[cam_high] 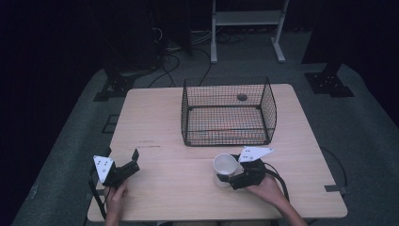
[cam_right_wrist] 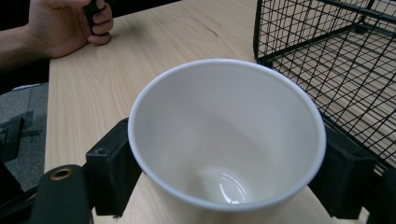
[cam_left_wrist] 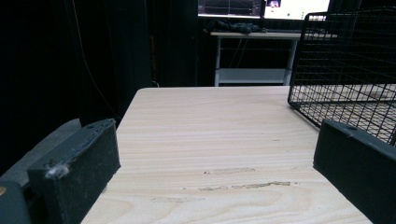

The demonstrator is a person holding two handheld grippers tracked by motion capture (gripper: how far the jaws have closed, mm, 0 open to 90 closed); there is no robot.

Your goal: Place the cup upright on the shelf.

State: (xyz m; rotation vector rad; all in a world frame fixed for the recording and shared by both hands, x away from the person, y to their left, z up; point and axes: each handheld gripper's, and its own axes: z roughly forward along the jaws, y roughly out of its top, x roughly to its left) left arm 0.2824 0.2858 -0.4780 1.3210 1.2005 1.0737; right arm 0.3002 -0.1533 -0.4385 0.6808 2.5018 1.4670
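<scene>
While your right tool [cam_high: 234,177] grips the white cup [cam_high: 225,168] at the near edge of the desk [cam_high: 155,127], the high view puts the wire basket [cam_high: 229,113] just beyond it, away from you, so that hand is far nearer than your left tool [cam_high: 133,160], which rests well apart. From the left tool's view, its jaws stand wide with bare wood between. Seen from the right tool, the cup [cam_right_wrist: 227,135] stands upright, mouth up, a jaw pressed on each side, seemingly still on the desk; dark room behind.
</scene>
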